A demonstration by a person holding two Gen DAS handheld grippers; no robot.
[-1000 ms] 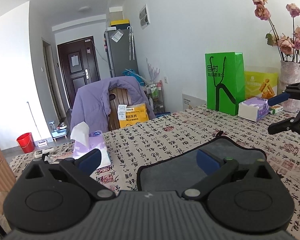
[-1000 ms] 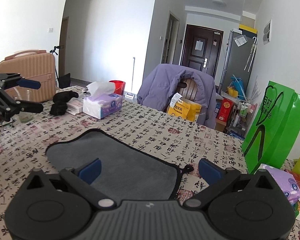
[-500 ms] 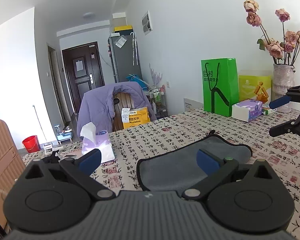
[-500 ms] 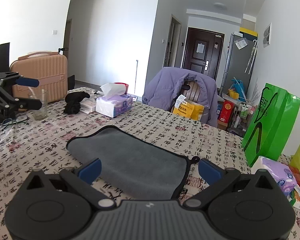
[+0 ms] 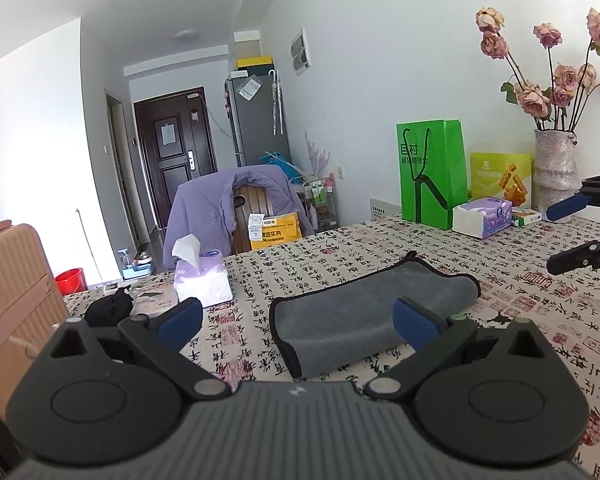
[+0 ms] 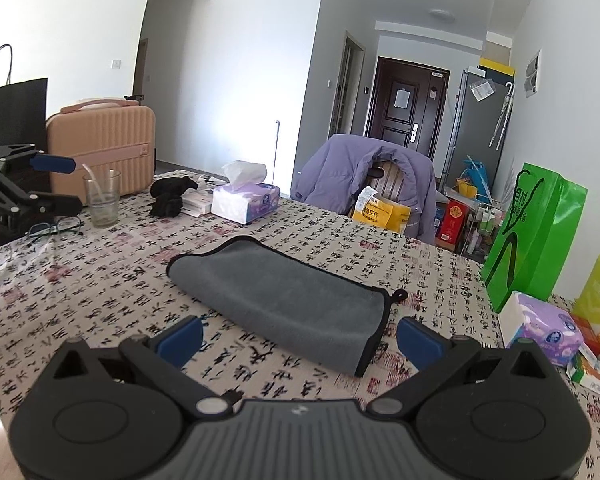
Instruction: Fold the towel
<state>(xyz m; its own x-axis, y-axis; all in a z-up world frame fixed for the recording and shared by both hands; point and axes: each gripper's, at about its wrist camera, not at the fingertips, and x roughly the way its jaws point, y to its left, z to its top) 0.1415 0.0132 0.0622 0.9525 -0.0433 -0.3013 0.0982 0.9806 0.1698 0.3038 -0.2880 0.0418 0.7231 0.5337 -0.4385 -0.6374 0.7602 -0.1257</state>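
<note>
A grey towel with black trim (image 5: pixel 364 312) lies folded over in the middle of the table; it also shows in the right wrist view (image 6: pixel 288 300). My left gripper (image 5: pixel 298 318) is open and empty, held above the table just short of the towel's left end. My right gripper (image 6: pixel 298 338) is open and empty, held short of the towel's right end. Each gripper shows in the other's view: the right gripper (image 5: pixel 576 232) at the far right, the left gripper (image 6: pixel 48 184) at the far left.
The table (image 6: pixel 100 280) has a cloth printed with characters. On it stand a tissue box (image 6: pixel 246 200), a glass (image 6: pixel 102 200), glasses (image 6: pixel 56 226), black cloth (image 6: pixel 172 196), a green bag (image 5: pixel 432 174), a second tissue box (image 5: pixel 482 216) and a flower vase (image 5: pixel 554 168). A chair with a purple jacket (image 6: pixel 368 184) stands behind.
Both grippers have pulled back and risen away from the towel, which now lies farther off and fully in view. Both stay open.
</note>
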